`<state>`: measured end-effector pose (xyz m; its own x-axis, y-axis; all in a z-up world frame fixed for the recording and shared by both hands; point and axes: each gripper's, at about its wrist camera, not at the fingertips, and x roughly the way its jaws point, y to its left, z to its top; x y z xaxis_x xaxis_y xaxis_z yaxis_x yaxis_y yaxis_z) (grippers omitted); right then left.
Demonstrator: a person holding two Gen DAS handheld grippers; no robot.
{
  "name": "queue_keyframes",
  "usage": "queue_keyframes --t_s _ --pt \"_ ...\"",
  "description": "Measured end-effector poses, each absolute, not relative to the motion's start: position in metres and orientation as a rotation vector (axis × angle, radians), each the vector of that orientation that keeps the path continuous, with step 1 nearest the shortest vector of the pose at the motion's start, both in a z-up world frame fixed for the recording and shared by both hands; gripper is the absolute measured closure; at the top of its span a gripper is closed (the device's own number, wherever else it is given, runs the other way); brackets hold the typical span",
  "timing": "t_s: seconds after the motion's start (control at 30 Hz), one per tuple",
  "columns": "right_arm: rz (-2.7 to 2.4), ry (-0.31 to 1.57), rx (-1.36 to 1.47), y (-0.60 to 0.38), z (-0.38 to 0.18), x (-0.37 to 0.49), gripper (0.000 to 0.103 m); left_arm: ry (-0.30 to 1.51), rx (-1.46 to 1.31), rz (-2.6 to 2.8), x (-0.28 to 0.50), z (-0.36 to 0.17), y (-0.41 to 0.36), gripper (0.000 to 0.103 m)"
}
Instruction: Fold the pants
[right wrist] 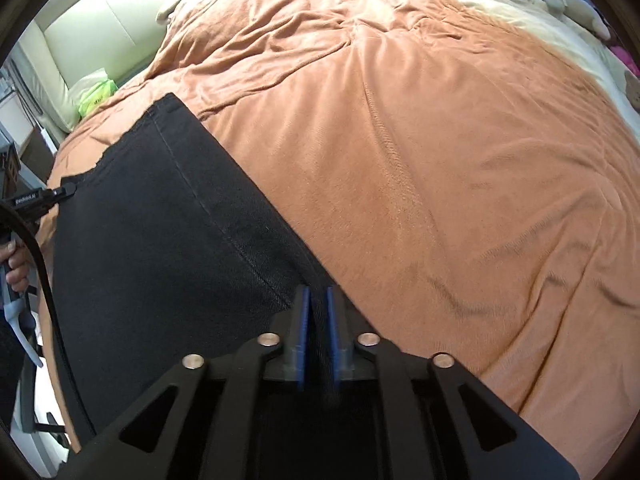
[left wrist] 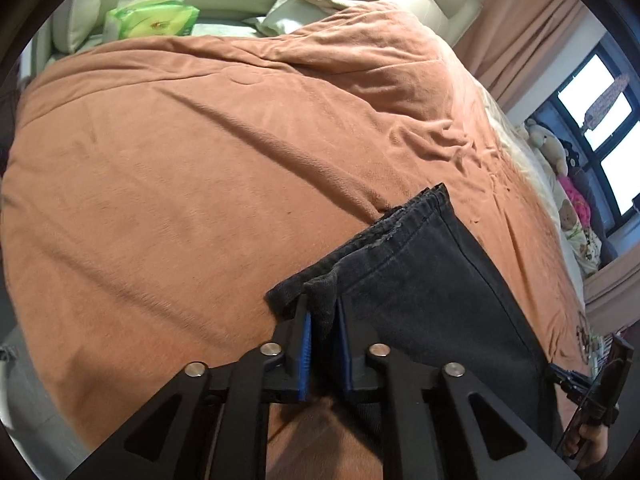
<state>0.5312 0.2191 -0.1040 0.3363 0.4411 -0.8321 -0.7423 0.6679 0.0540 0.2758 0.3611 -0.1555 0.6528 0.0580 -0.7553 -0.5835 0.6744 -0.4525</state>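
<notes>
Black pants [left wrist: 420, 280] lie folded lengthwise on an orange-brown blanket [left wrist: 200, 160] spread over a bed. The hem ends [left wrist: 416, 208] point away from me. My left gripper [left wrist: 323, 312] is shut on a bunched corner of the dark fabric, which sits pinched between its blue pads [left wrist: 306, 336]. In the right wrist view the pants [right wrist: 160, 240] run from lower middle to upper left. My right gripper [right wrist: 317, 308] is shut on their near edge along the seam. The left gripper [right wrist: 69, 191] shows at the far left, at the pants' other corner.
A green tissue pack [left wrist: 154, 20] and pale pillows [left wrist: 80, 20] sit by the headboard. Plush toys [left wrist: 548, 144] line the bed's right side under a window [left wrist: 600, 120] with a peach curtain [left wrist: 528, 28]. Open blanket [right wrist: 440, 160] stretches beyond the pants.
</notes>
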Motion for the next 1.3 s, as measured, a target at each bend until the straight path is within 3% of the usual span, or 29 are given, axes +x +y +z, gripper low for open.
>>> queue_keyframes --t_s 0.07,0.13,0.63,1.1,1.3 --pt "0.788 0.925 -0.352 0.212 -0.097 0.522 0.054 0.782 -0.764 0.401 0.270 -0.153 0.361 0.084" --pt "0.797 0.900 -0.336 0.204 -0.088 0.520 0.047 0.783 -0.806 0.362 0.267 -0.155 0.359 0.076" --pt "0.753 0.891 -0.206 0.110 -0.059 0.452 0.047 0.868 -0.929 0.287 0.264 -0.176 0.357 0.075" --pt "0.623 0.985 0.012 0.002 -0.079 0.392 0.047 0.842 -0.928 0.270 0.265 -0.176 0.366 0.074" --pt "0.574 0.995 0.063 -0.022 -0.073 0.373 0.047 0.854 -0.976 0.232 0.258 -0.177 0.361 0.054"
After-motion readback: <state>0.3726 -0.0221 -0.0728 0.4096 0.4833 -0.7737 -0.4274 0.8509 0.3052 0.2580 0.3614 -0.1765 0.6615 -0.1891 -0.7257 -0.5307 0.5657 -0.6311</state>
